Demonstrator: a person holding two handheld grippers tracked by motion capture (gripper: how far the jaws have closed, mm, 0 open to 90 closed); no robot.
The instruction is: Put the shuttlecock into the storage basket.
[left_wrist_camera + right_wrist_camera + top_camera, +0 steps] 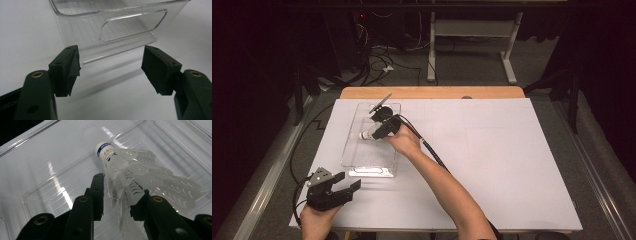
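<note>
The right gripper (373, 131) is reaching into the clear plastic bin (353, 134) and has a white shuttlecock (130, 172) between its jaws. In the right gripper view the jaws stand a little apart, one on each side of the feather skirt, and I cannot tell for sure if the pads press on it; it looks more like a loose hold. The shuttlecock lies low inside the bin, with its round white cork tip and blue band pointing away from the gripper. So the step in hand seems to be putting the shuttlecock down in the bin. The next move, I think, is to spread the jaws a bit more so the feathers come free, then lift the hand straight up. The bin walls are close on both sides, so the gripper should go up, not sideways, or it may bump a wall and push the bin. The feathers are thin and could snag on a pad. The left gripper (343, 189) rests near the front of the white table (512, 160), jaws spread wide and holding nothing, just in front of the bin's near end with its handle hole (132, 27). The right side of the table has lots of open room.
</note>
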